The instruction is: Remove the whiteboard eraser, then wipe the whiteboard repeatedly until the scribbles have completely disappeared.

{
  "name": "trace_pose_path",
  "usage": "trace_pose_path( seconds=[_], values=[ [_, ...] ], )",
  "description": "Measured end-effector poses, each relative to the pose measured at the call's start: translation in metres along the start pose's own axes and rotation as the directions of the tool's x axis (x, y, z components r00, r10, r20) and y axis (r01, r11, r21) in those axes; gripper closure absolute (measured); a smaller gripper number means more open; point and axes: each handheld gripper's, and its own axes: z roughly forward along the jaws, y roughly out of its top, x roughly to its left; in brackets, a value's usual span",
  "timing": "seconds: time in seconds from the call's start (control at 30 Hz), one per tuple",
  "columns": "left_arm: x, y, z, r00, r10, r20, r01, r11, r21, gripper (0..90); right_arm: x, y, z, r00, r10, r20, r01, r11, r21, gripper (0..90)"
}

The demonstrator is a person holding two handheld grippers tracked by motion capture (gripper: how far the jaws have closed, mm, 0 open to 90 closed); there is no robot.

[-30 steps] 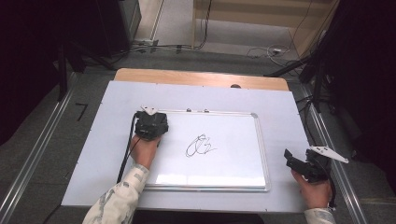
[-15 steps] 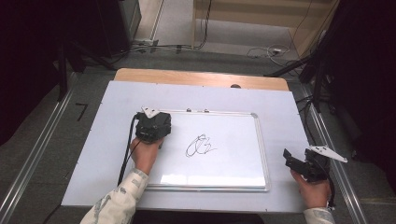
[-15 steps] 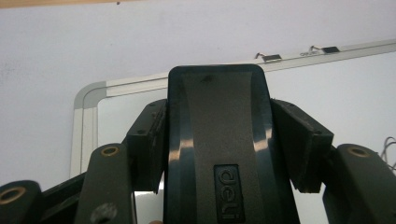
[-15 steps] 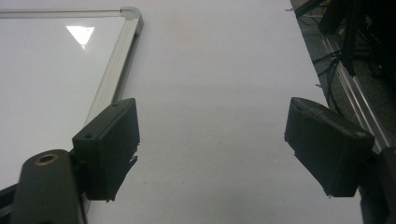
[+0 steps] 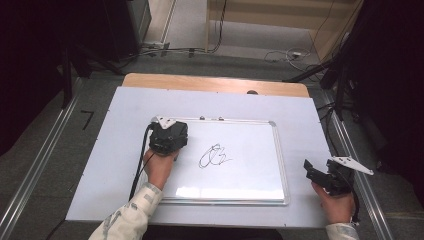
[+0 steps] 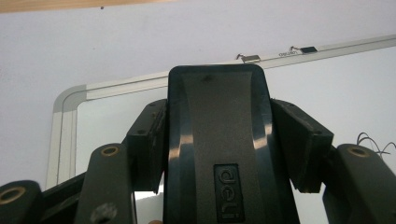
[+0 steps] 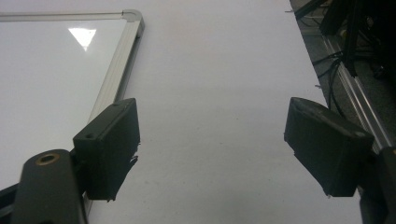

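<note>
White tabletop (image 5: 300,125) with a pale wooden strip (image 5: 215,84) along the far edge, and a small dark knob (image 5: 252,92) sitting on that strip right of the middle. Flanked by metal rails, one on the left (image 5: 37,170) and one on the right (image 5: 350,150). Beyond, grey floor with loose cables (image 5: 285,52) trailing across it. Dark cabinet (image 5: 125,20) at far left, light wooden panelling (image 5: 280,10) at the far side. Black angled mark (image 5: 87,119) on the floor left of the tabletop.

Whiteboard (image 5: 240,175): glossy, smooth writing face with a brushed metal frame. Eraser (image 6: 217,140): black semi-gloss plastic shell. Table (image 5: 300,110): matt white top, bare wood along the far edge.
</note>
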Motion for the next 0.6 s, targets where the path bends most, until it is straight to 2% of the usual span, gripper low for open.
trace_pose_path(
  seconds=[0.37, 0.6],
  values=[
    [-0.007, 0.000, 0.004, 0.9998, 0.002, 0.020, -0.002, 1.0000, 0.000, 40.9, -0.001, 0.000, 0.001, 1.0000, 0.000, 0.003, 0.000, 1.0000, 0.001, 17.3],
    [-0.018, -0.001, 0.008, 0.9990, 0.014, 0.042, -0.014, 0.9999, 0.004, 40.9, 0.001, 0.000, 0.001, 1.0000, -0.007, 0.000, 0.007, 1.0000, 0.001, 17.4]
  ],
)
